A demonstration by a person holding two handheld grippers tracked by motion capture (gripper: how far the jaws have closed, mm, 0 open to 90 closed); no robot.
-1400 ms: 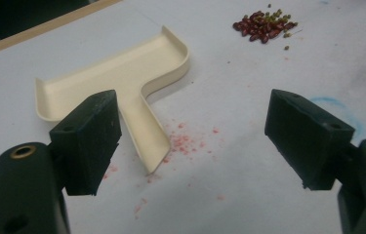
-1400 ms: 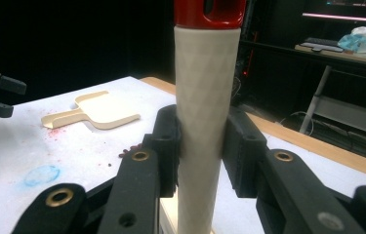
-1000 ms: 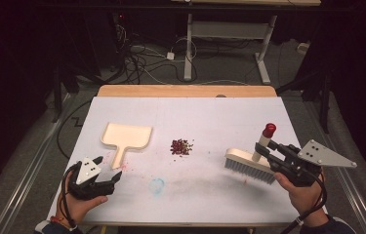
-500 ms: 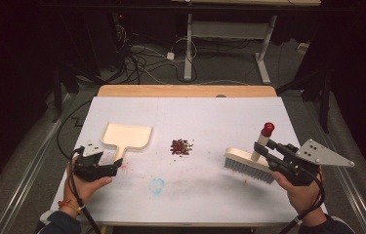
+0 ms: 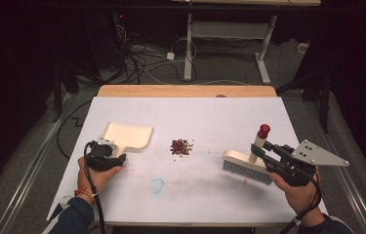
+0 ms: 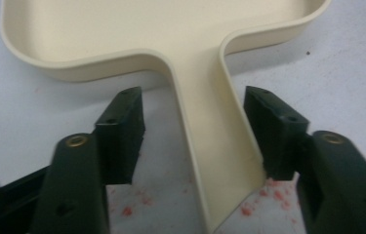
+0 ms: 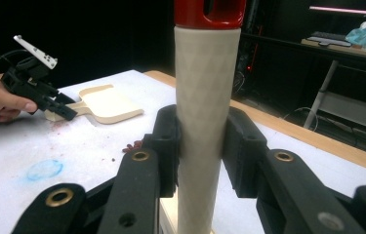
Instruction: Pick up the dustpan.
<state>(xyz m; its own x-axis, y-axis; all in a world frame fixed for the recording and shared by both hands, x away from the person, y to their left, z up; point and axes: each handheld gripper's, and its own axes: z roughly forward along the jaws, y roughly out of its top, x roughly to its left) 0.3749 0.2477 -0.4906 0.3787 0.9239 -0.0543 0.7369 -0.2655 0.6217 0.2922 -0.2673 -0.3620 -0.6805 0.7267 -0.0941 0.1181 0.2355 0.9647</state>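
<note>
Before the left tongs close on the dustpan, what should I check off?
1. Dustpan handle between the left tongs: ok; they have just been closing.
2. Both pads touching the handle: not ok; a gap shows at one pad.
3. Right tongs shut on the brush handle: ok.
4. Brush bristles on the table: ok.
5. Pile of crumbs between dustpan and brush: ok.

- Bare tabletop (image 5: 205,122) lies open behind the red crumb pile (image 5: 181,146).
- Dustpan (image 5: 127,136) blocks the left side, brush (image 5: 245,163) the right.
- The front edge strip between both hands stays passable.
</note>
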